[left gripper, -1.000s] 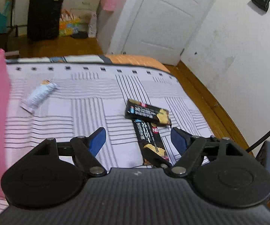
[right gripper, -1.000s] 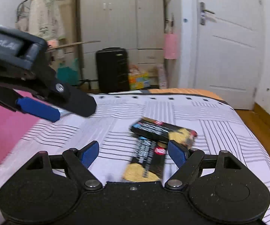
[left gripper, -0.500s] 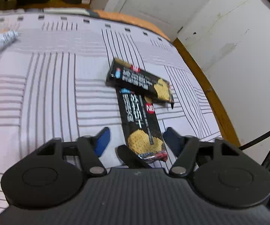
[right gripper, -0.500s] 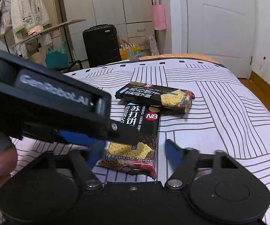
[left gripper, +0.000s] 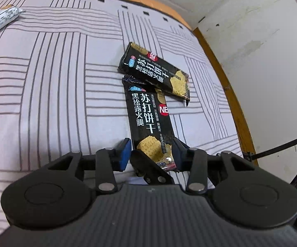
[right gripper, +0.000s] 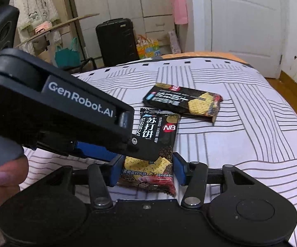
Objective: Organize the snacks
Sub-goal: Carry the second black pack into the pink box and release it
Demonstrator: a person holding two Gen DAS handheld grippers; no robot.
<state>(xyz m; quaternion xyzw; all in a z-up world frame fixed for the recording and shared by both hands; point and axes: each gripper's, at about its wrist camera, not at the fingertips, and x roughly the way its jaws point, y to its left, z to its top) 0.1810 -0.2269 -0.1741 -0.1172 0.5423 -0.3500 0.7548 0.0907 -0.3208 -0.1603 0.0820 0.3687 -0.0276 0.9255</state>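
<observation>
Two black cracker packets lie on the striped bed sheet (left gripper: pixel 55 82). The near packet (left gripper: pixel 148 115) (right gripper: pixel 158 131) runs lengthwise towards me, and the far packet (left gripper: pixel 154 72) (right gripper: pixel 181 100) lies across its far end. My left gripper (left gripper: pixel 150 152) (right gripper: pixel 125 150) comes in from the left with its jaws closing. The near packet's end sits between its fingers, with a thin gap at the blue left pad. My right gripper (right gripper: pixel 147 170) is closing too, and both its blue pads touch the sides of that same end.
A white and grey snack stick (left gripper: pixel 0 20) lies far left on the sheet. The bed's wooden edge (left gripper: pixel 230 103) and a white wall run along the right. Beyond the bed stand a black suitcase (right gripper: pixel 115 41) and a white door (right gripper: pixel 241 20). A hand (right gripper: pixel 2 181) shows at lower left.
The left gripper has dropped and tilted down towards the near packet, and the pink bin has left its view. Both pairs of jaws have narrowed around the packet's near end.
</observation>
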